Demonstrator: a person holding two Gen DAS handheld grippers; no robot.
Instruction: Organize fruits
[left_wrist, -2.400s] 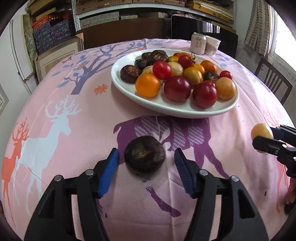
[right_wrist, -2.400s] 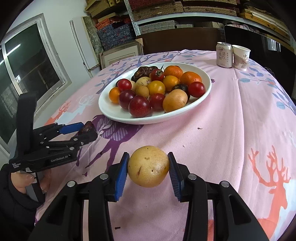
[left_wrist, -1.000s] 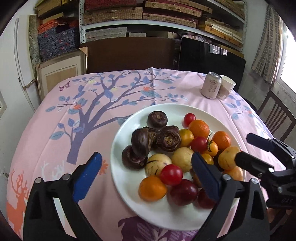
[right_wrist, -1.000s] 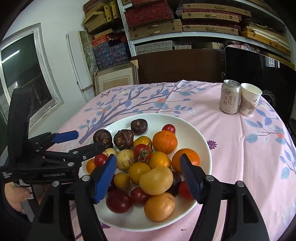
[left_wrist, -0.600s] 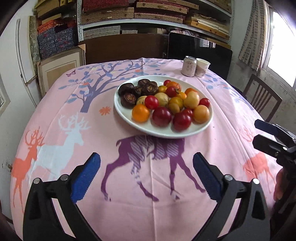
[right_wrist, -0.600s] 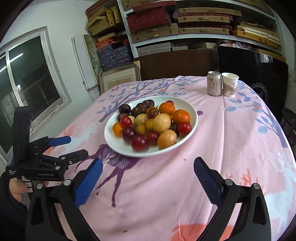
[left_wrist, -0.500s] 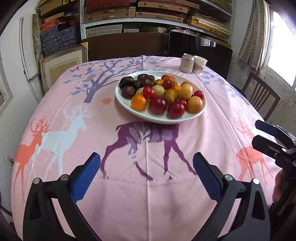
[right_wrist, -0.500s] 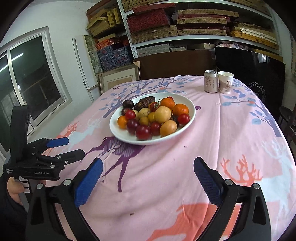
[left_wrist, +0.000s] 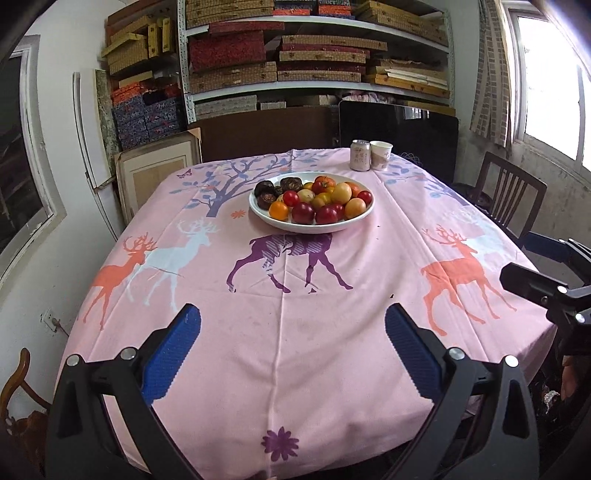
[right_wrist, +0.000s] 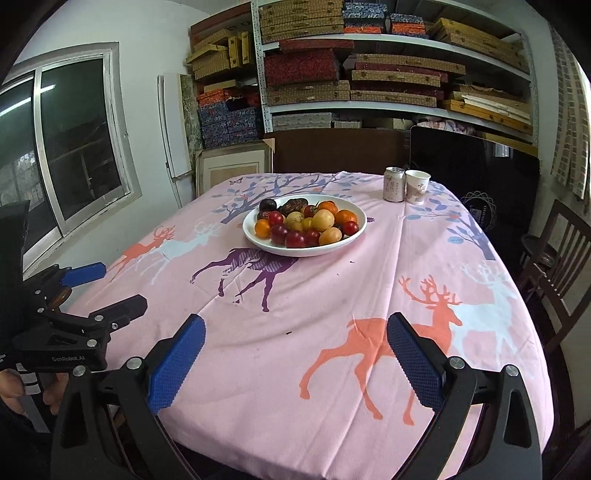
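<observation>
Both grippers have pulled back from the plate since half a second ago, so the whole pink deer-print cloth now shows to its near edge. Left gripper and right gripper each hold their ribbed blue pads spread wide, gripping nothing, above the cloth's front part. Round, glossy fruits in red, orange, yellow and wrinkled dark brown are heaped in the shallow white oval plate, well apart from both grippers. Behind it, a metal can stands just beside a paper cup. Woven-looking boxes fill the shelves beyond the table.
</observation>
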